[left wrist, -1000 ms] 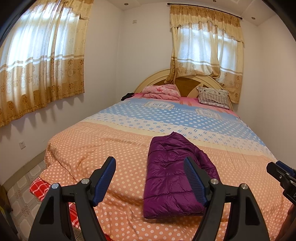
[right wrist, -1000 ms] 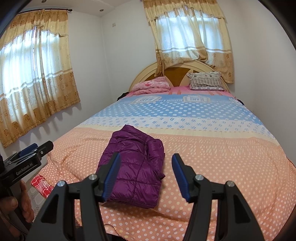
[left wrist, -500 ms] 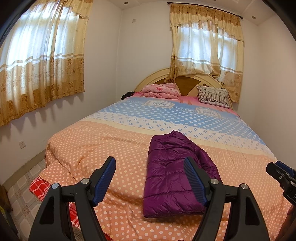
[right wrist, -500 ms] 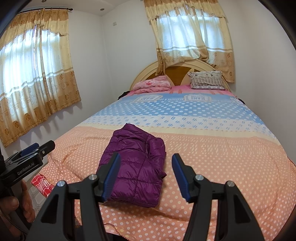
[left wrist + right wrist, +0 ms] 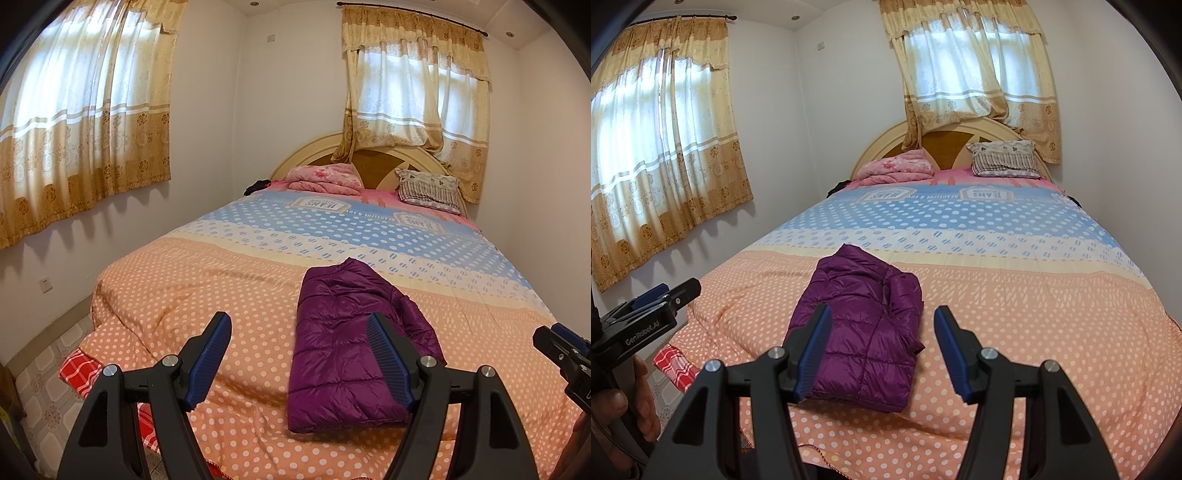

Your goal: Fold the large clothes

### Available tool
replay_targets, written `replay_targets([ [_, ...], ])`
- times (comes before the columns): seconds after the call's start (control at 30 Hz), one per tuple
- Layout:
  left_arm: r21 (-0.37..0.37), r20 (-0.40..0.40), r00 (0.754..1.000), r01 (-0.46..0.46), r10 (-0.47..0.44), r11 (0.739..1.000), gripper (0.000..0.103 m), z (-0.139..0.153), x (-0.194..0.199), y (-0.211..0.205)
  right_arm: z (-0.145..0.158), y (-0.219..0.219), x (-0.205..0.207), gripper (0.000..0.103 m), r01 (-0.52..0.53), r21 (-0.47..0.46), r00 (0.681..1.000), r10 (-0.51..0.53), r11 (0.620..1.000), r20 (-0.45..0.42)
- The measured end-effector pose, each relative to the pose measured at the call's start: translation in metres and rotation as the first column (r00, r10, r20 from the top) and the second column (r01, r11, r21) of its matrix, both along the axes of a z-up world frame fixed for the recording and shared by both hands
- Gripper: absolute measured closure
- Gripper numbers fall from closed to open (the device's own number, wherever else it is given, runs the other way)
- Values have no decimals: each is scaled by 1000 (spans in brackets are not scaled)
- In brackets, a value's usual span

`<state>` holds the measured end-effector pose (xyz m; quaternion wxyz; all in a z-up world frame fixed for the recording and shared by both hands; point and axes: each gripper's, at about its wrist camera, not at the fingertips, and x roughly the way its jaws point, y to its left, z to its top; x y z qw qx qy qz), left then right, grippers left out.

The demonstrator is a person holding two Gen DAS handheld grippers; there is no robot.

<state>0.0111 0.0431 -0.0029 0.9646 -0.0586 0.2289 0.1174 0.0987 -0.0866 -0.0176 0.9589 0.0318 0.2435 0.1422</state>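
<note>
Left wrist view gives us the purple jacket (image 5: pixel 343 350) folded into a long block on the orange dotted end of the bed (image 5: pixel 221 288), its long axis running from the foot toward the headboard (image 5: pixel 373 162), narrower end pointing there. We hold the left gripper (image 5: pixel 301 358) above the near edge, jaws wide with nothing between; the right gripper (image 5: pixel 882 349) hangs likewise, jaws parted and empty.

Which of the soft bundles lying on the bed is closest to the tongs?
The purple puffer jacket, folded on the orange dotted part of the quilt. The pink bundle and the striped pillow lie far off by the headboard.
</note>
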Motion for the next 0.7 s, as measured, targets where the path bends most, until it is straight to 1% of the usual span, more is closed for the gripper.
replay_targets([
  [0.13,-12,-20,1000,10,-10,1000,27,-2,3,2,0,0,0,42,-2,0,1000,2,1000,-1],
  [0.3,6,-25,1000,8,-7,1000,27,-4,4,-1,-2,0,1,42,-3,1,1000,3,1000,-2],
  [0.53,14,-38,999,-2,3,1000,27,-7,6,0,-3,0,0,42,-7,0,1000,7,1000,-3],
  [0.7,27,-32,1000,0,0,1000,27,-9,5,-2,-5,0,-2,42,-9,-1,1000,9,1000,-6],
])
